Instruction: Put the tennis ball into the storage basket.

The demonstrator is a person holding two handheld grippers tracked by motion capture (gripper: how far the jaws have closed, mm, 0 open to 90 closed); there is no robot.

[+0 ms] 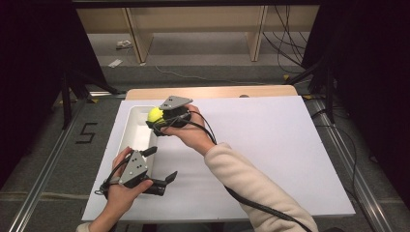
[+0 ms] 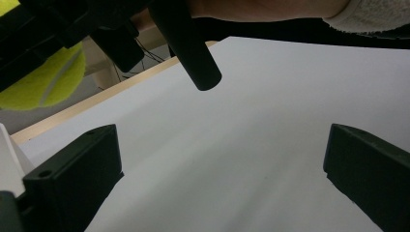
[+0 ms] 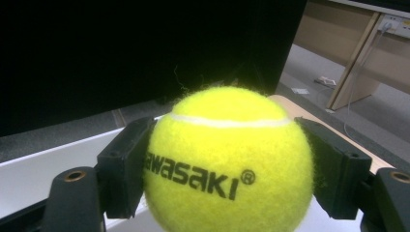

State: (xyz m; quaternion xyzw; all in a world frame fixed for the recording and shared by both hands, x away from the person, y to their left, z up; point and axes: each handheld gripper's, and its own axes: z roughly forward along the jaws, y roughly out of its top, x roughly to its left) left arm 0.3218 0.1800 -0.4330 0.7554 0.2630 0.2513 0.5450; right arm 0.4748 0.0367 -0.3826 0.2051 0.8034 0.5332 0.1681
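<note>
Nearest, the left gripper (image 1: 162, 164) rests on the white worktop (image 1: 270, 145), its fingers (image 2: 72, 179) spread wide and empty. Farther off, the right gripper (image 1: 153, 121) pinches the tennis ball (image 3: 227, 164) between both fingers (image 3: 125, 169), above the white tray (image 1: 133, 133).

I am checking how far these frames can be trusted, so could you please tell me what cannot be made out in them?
- High view: part of the white rectangular tray's floor is hidden by the right gripper and the fuzzy yellow tennis ball.
- Right gripper view: the printed brand name's start is covered by a jaw; the ball's underside is cut off at the bottom edge.
- Left gripper view: the open left gripper has both jaws cropped by the frame.
</note>
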